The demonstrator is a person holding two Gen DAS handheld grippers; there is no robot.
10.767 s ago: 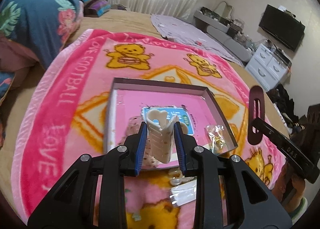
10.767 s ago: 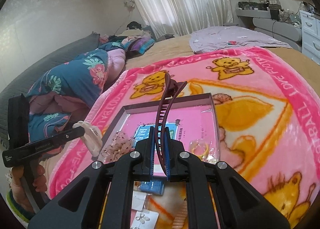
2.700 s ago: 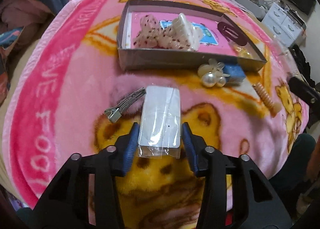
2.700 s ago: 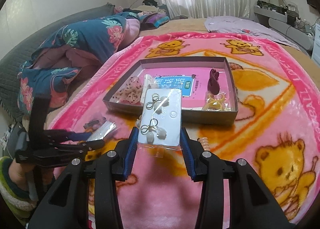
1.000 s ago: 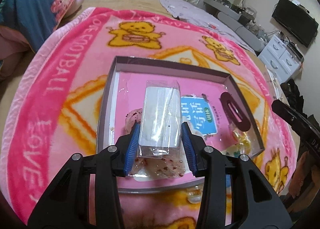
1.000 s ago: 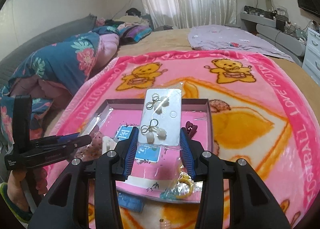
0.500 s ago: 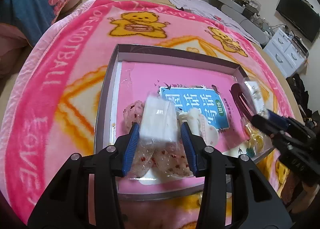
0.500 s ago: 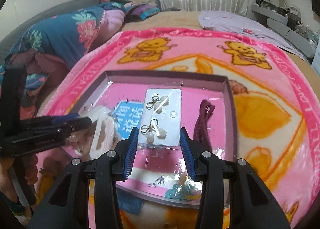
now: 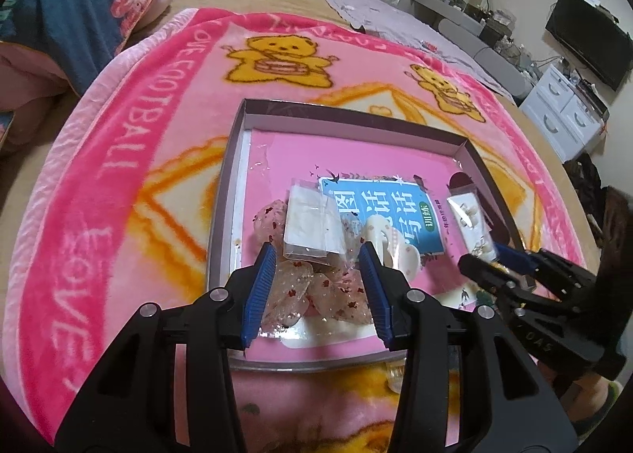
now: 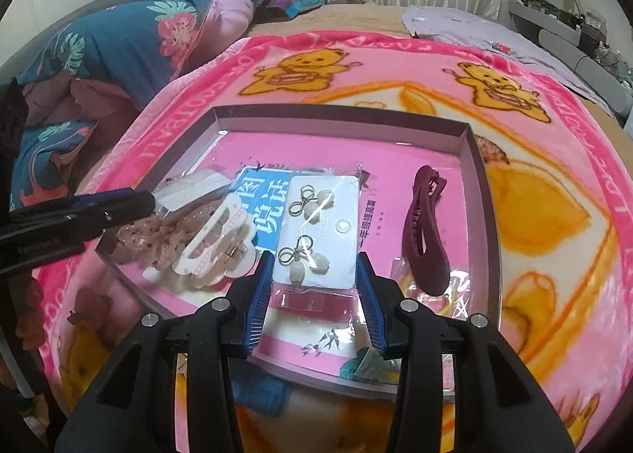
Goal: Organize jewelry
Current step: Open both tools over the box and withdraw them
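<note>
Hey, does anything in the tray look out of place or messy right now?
Nothing is spilled or damaged. The clear packet lies tilted atop the speckled pink hair clips in the tray, and the earring card lies across the blue label.

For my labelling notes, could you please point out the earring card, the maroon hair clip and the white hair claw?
earring card [image 10: 316, 233]: right wrist view, middle of the white card.
maroon hair clip [image 10: 424, 229]: right wrist view, middle of its body.
white hair claw [image 10: 215, 241]: right wrist view, its slotted top.
</note>
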